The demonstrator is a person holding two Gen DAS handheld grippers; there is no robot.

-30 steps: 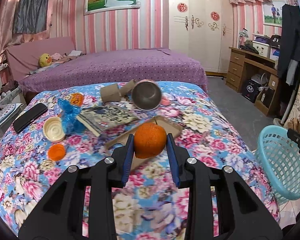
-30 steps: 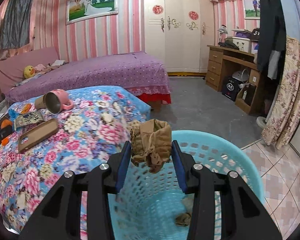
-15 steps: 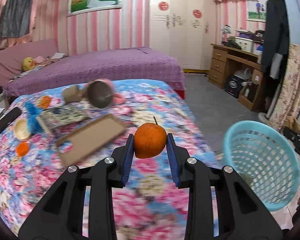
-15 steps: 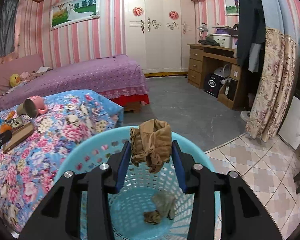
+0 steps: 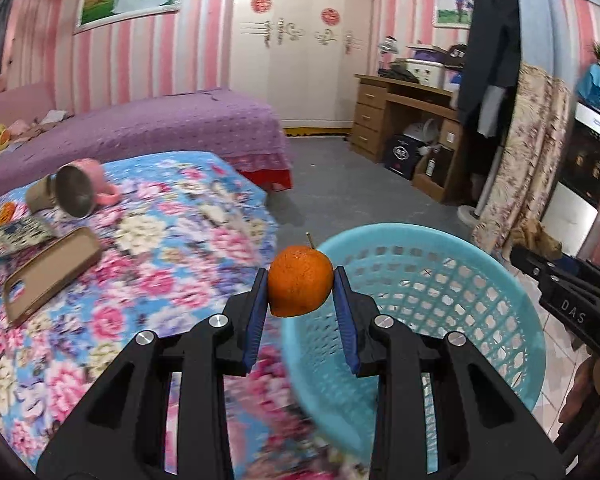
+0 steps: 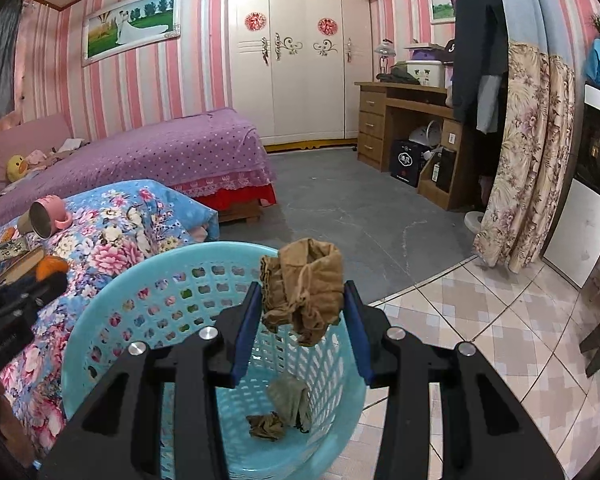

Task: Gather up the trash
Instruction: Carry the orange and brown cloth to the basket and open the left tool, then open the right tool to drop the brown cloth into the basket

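Basket (image 5: 480,280) as landmark: left of its rim, the left tool (image 5: 300,292) points level and clamps an orange (image 5: 299,287) at the bed's (image 5: 148,264) edge. Above the basket's opening, the right tool (image 6: 300,300) tilts down, gripping a crumpled brown rag (image 6: 302,286); two scraps (image 6: 280,408) lie inside.

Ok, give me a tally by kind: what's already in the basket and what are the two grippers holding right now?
Crumpled brown scraps lying in the blue basket: 2
Crumpled brown wad in the right gripper: 1
Orange in the left gripper: 1
Total: 4
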